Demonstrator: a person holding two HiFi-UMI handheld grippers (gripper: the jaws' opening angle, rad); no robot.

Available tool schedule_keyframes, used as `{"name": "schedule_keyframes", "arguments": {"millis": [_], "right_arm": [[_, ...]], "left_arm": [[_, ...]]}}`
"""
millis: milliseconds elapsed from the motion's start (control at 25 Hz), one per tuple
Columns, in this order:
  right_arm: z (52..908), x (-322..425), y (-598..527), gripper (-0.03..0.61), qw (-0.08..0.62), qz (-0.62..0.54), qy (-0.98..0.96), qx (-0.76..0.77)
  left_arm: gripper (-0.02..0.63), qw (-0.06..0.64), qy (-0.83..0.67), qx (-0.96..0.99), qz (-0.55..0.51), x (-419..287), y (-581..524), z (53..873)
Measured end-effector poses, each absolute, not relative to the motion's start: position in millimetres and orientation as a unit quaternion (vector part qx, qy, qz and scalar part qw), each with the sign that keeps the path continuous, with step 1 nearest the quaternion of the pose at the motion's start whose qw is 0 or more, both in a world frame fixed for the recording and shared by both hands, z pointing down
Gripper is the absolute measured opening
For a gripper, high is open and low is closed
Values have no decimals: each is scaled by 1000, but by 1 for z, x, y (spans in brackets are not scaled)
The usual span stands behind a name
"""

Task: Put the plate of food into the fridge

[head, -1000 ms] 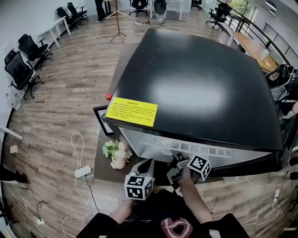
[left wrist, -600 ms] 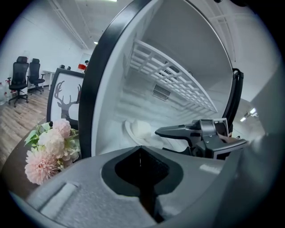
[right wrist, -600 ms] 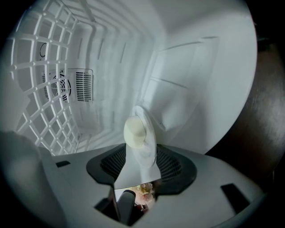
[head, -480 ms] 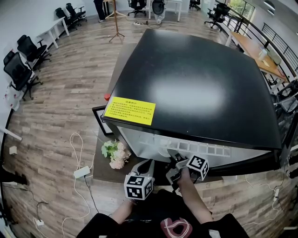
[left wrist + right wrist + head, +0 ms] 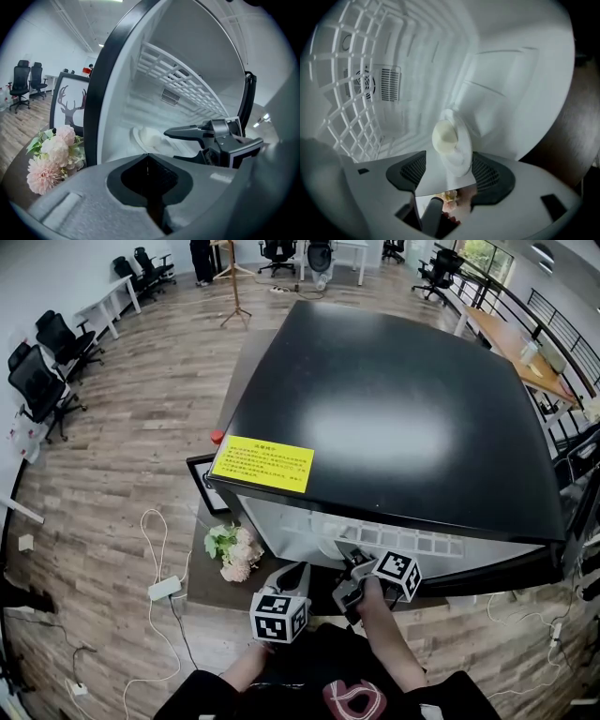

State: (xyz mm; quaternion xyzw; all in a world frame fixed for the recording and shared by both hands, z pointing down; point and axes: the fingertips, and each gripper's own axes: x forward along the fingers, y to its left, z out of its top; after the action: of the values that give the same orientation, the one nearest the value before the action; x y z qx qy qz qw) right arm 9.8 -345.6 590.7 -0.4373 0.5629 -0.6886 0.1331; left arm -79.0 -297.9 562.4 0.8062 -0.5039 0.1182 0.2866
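Right gripper (image 5: 449, 172) jaws are opening, plate (image 5: 458, 140) rim loose between them in fridge (image 5: 506, 79); advise backing straight out, no nudging.

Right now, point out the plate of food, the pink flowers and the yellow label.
plate of food (image 5: 462, 157): right gripper view, bare plate surface.
pink flowers (image 5: 52, 152): left gripper view, middle blossom.
yellow label (image 5: 262, 464): head view, label's centre.
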Motion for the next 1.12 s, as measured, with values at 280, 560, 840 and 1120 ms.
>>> {"name": "schedule_keyframes", "arguments": {"millis": [280, 560, 840, 1120], "right_arm": [[582, -4, -339, 380, 71, -648, 650, -390], [582, -14, -327, 395, -8, -600, 705, -378], [584, -14, -318, 394, -19, -594, 715, -367], [581, -14, -307, 395, -17, -592, 722, -358]], "left_arm": [[8, 289, -507, 803, 121, -80, -300, 567], [8, 295, -511, 797, 131, -82, -299, 573], [8, 293, -517, 795, 123, -83, -299, 570], [8, 290, -519, 795, 119, -79, -293, 568]]}}
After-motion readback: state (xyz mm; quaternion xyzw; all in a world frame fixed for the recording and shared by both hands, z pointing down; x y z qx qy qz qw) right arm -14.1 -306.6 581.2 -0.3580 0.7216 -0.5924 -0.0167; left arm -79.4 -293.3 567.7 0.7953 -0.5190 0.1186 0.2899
